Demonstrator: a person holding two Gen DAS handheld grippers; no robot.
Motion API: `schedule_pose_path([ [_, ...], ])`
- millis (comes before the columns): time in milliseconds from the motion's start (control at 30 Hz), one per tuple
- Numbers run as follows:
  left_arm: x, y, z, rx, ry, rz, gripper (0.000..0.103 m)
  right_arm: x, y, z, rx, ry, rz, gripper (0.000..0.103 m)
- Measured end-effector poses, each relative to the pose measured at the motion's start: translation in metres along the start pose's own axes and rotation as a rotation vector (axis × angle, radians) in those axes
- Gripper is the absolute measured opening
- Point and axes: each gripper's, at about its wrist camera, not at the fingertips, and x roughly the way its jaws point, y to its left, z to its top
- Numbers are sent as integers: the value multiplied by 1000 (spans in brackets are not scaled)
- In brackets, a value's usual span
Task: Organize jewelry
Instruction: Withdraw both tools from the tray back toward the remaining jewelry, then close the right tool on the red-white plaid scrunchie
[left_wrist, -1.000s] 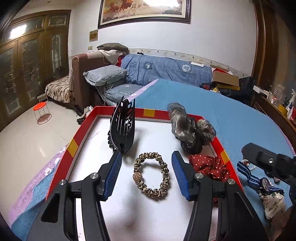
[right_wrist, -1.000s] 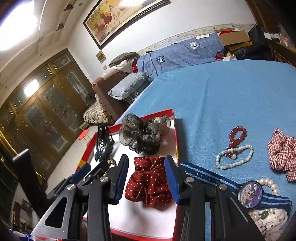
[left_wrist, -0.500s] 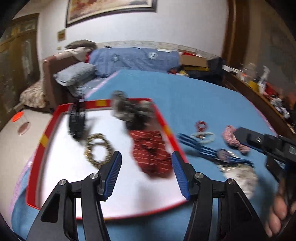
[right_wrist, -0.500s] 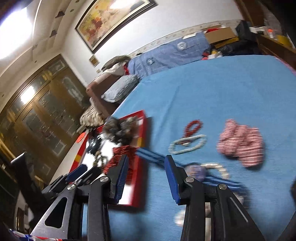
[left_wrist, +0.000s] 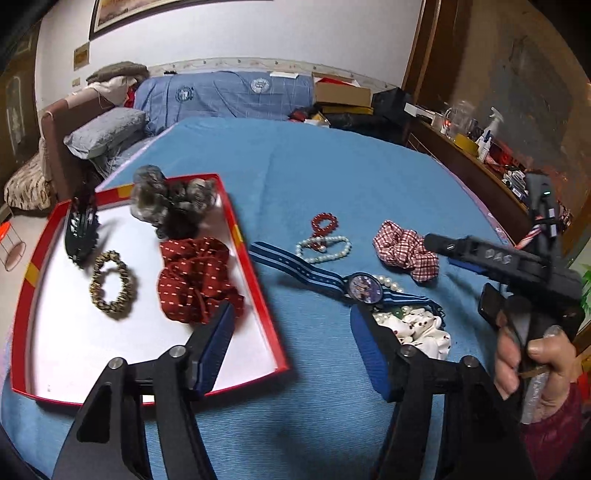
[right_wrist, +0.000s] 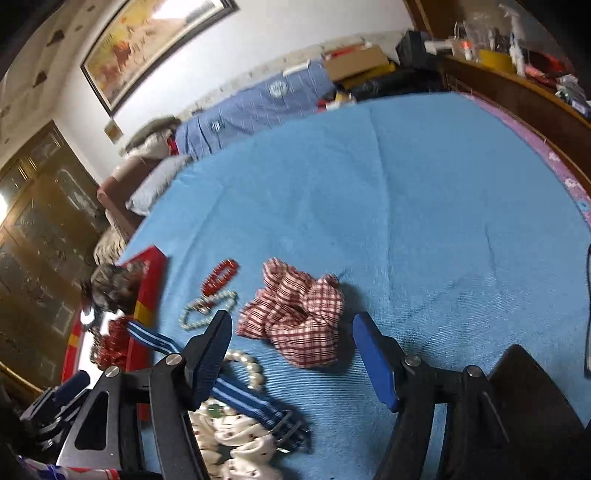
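Observation:
A red-rimmed white tray (left_wrist: 255, 280) on the blue bed holds a black claw clip (left_wrist: 79, 230), a leopard scrunchie (left_wrist: 110, 282), a grey scrunchie (left_wrist: 166, 203) and a red dotted scrunchie (left_wrist: 194, 280). On the cover lie a red bead bracelet (left_wrist: 324, 223), a pearl bracelet (left_wrist: 325, 249), a blue striped watch (left_wrist: 364, 287), a white floral scrunchie (left_wrist: 421, 330) and a red plaid scrunchie (right_wrist: 295, 319). My left gripper (left_wrist: 291, 350) is open and empty over the tray's right rim. My right gripper (right_wrist: 291, 354) is open and empty just before the plaid scrunchie.
A blue cover (right_wrist: 406, 192) spreads over the bed. A sofa with pillows (left_wrist: 103, 129) and folded bedding (left_wrist: 229, 92) lie beyond it. A wooden shelf with bottles (left_wrist: 476, 147) runs along the right. A dark wooden cabinet (right_wrist: 44, 229) stands at the left.
Both grippers have swung right, away from over the tray toward the loose items on the cover. The right gripper now faces the plaid scrunchie. Both stay open and empty.

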Motion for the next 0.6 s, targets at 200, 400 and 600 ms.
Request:
schedule_pose_path([
  [200,12,-10,6,-7,40,-31,64,23,18,-2,-114,31,-73,73],
  [400,33,-26,17,-35,134,-110,65,34,15,-4,-154,53,-89,16],
  [600,69,-42,23,-116,240,-140,65,8,0,2,-74,-27,-39,16],
])
